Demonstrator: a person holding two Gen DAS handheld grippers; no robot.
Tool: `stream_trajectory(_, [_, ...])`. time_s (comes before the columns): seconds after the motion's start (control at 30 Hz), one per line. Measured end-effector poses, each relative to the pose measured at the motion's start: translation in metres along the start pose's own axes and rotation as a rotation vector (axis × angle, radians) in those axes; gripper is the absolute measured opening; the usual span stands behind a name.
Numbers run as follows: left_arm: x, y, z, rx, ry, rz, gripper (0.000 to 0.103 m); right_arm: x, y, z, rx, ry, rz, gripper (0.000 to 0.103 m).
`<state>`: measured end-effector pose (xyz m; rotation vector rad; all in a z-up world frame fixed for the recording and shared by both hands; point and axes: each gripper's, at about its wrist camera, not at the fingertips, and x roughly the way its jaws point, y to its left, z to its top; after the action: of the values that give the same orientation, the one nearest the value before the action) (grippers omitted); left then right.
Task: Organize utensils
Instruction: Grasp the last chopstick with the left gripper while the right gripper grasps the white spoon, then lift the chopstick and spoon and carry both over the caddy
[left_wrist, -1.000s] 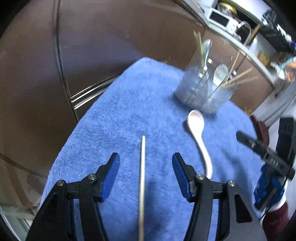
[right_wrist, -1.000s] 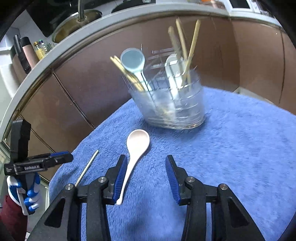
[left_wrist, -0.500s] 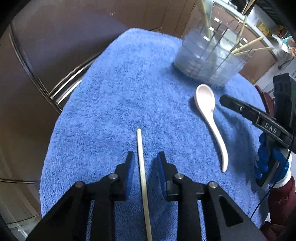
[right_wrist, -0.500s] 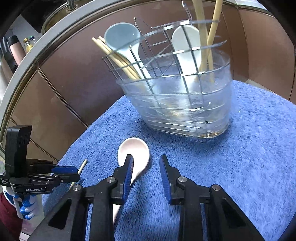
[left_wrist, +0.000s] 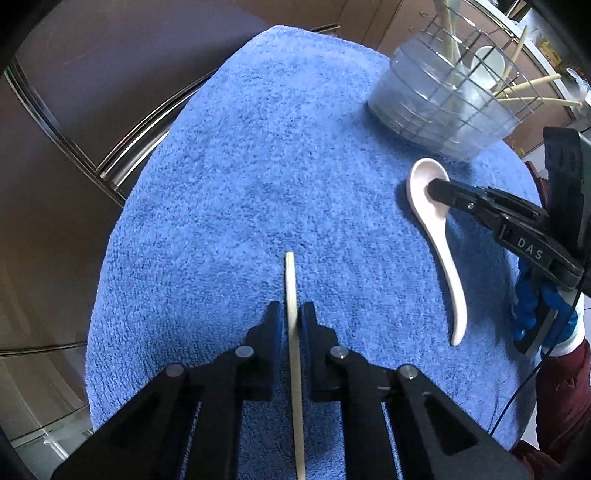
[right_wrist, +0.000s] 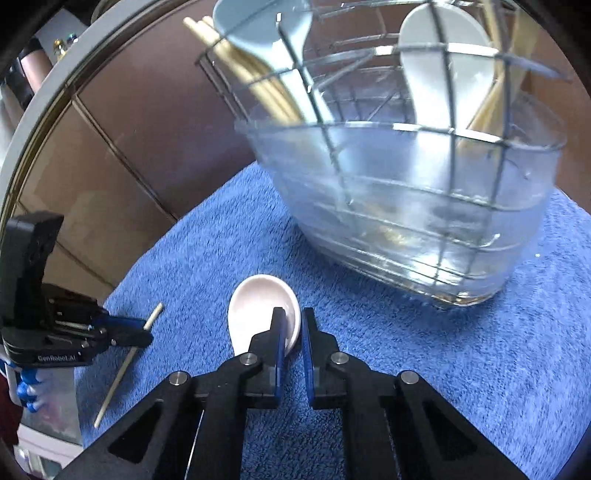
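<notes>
A pale wooden chopstick (left_wrist: 291, 291) lies on the blue towel (left_wrist: 266, 166). My left gripper (left_wrist: 291, 314) is shut on it near its far end; this also shows in the right wrist view (right_wrist: 125, 334). A white ceramic spoon (left_wrist: 439, 236) lies to the right. My right gripper (right_wrist: 292, 325) is shut on the rim of the spoon's bowl (right_wrist: 258, 306). In the left wrist view the right gripper's tip (left_wrist: 439, 186) rests in the spoon's bowl. The clear utensil holder (right_wrist: 417, 192) with a wire rack holds spoons and chopsticks just beyond.
Brown cabinet fronts (left_wrist: 92, 92) with metal trim surround the towel-covered surface. The utensil holder (left_wrist: 447, 110) stands at the far right of the towel. A counter edge (right_wrist: 48, 96) curves along the upper left in the right wrist view.
Both grippers moved forward and down, and both have closed: the left on the chopstick, the right on the spoon's bowl rim. The holder looms closer in the right wrist view.
</notes>
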<state>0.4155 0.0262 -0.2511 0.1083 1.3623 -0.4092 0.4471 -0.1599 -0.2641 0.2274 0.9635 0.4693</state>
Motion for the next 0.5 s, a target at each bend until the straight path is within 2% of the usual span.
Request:
stream_trajectory(0.2, [0.002,-0.013,0.001,0.009,-0.023,0.048,0.007,-0.015,0.002,-0.01,-0.024,0.001,-0.016,0.007])
stream_trajectory(0.5, [-0.003,-0.025,-0.028,-0.026,-0.136,0.089,0.005,-0.073,0.029,-0.049,-0.074,-0.09,-0.085,0.006])
